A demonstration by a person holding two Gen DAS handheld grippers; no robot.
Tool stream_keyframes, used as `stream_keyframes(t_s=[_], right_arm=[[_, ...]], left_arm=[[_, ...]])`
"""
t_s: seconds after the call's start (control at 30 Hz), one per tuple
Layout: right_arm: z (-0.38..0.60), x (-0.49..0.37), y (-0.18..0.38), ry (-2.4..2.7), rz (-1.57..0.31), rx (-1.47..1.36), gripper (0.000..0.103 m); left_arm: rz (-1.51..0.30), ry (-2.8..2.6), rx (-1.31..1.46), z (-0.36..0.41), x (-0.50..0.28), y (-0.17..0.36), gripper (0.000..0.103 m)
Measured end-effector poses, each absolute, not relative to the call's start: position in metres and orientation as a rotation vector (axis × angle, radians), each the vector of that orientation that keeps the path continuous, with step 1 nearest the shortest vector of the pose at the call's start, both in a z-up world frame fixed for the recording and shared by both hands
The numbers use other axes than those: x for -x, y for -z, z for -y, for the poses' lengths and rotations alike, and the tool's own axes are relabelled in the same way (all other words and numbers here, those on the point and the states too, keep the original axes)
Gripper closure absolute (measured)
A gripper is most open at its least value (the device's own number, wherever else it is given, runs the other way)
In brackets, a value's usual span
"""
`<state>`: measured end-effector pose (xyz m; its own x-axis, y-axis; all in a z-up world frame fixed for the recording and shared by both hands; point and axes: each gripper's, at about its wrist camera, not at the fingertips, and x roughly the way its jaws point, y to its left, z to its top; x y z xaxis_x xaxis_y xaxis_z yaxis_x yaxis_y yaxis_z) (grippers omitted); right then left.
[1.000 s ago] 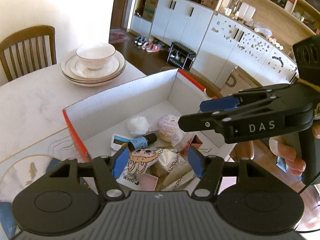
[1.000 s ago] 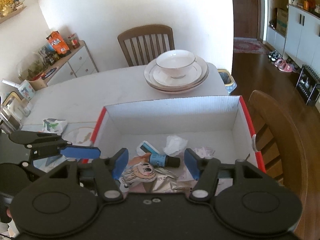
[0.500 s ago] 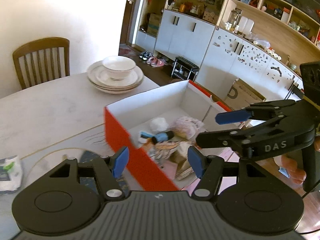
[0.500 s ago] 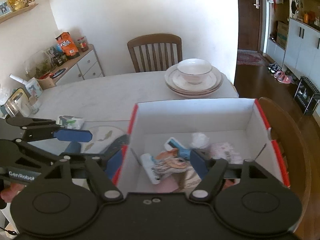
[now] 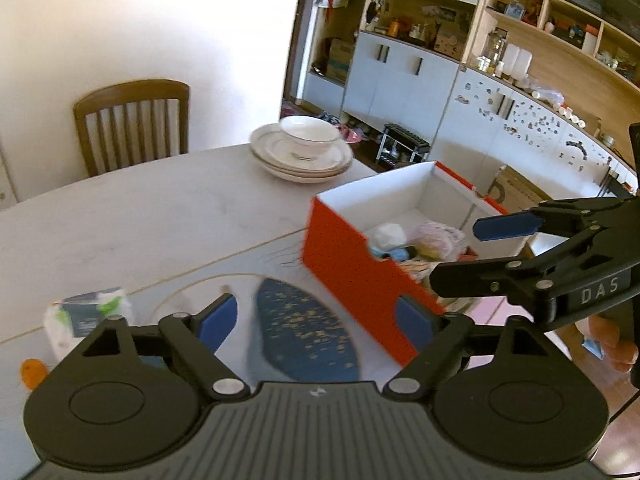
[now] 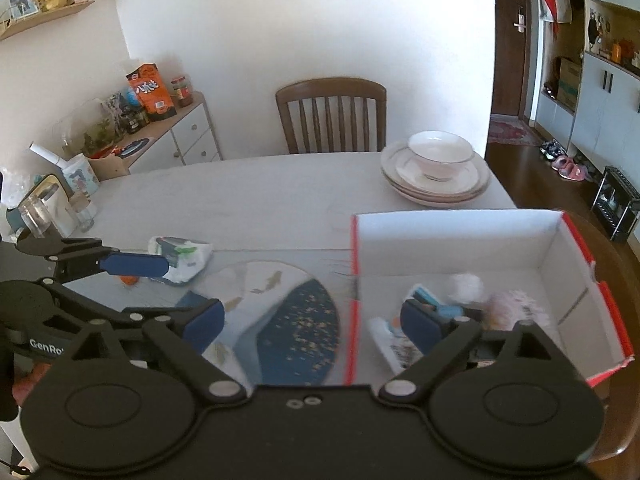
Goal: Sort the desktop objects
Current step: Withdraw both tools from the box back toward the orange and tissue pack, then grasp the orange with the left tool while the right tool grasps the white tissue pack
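A red-and-white cardboard box sits at the table's right end with several small items inside, among them a white wad, a pink packet and a blue-labelled bottle. A white tissue pack lies on the table to the left, with a small orange thing beside it. My left gripper is open and empty, over the placemat. My right gripper is open and empty, over the box's left wall.
A round placemat with a dark blue patch lies before the box. Stacked plates with a bowl stand at the far end. A wooden chair is behind the table. Glass jars stand at the left edge.
Both grippers have swung left, away from above the box toward the placemat and tissue pack. Both stay open and empty. The box contents have not moved.
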<state>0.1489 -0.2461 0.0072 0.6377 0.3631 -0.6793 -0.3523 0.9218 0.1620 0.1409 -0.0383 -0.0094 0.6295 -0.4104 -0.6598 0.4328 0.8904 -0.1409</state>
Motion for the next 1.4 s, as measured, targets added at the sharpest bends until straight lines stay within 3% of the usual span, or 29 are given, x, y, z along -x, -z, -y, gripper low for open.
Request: stream_keyframes(t_s=[0.1, 0.7, 1.4], right_arm=[[0.227, -0.15, -0.007, -0.418, -0.77, -0.013, 0.002], [0.097, -0.193, 0.01, -0.546, -0.775, 0.046, 0.002], [0.001, -0.268, 0.088, -0.647, -0.897, 0.172, 0.002]], left_arm=[[-0.74, 0.444, -0.027, 0.014, -0.14, 0.012, 0.003], [-0.772, 0.274, 0.009, -0.105, -0.158, 0.044, 0.002], [-0.856, 0.144, 0.022, -0.181, -0.209, 0.115, 0.002]])
